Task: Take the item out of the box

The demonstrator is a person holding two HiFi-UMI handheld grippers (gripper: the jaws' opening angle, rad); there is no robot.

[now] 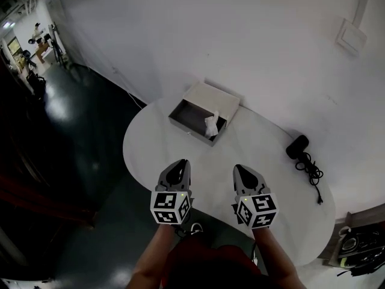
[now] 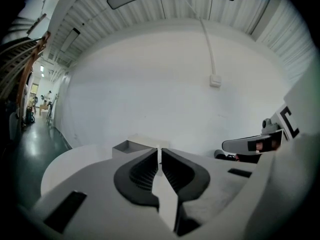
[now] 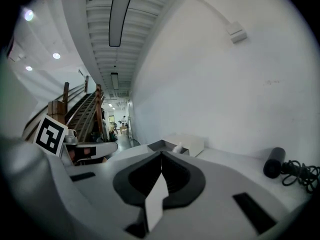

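An open grey box (image 1: 187,114) stands at the far side of the white table (image 1: 150,143), its white lid (image 1: 212,98) lying just behind it. A small white item (image 1: 211,124) stands upright in the box's right end. My left gripper (image 1: 178,168) and right gripper (image 1: 242,172) hover side by side over the near part of the table, well short of the box, both shut with nothing in them. In the left gripper view the box (image 2: 127,146) lies past my left gripper (image 2: 159,154). The right gripper view shows the box (image 3: 162,145) and item (image 3: 177,148) beyond my right gripper (image 3: 161,157).
A black cylindrical device (image 1: 297,146) with a coiled cable (image 1: 310,170) lies at the table's right side, also seen as the black device (image 3: 273,162). A white wall (image 1: 252,47) rises behind the table. Dark glossy floor (image 1: 72,137) drops off to the left.
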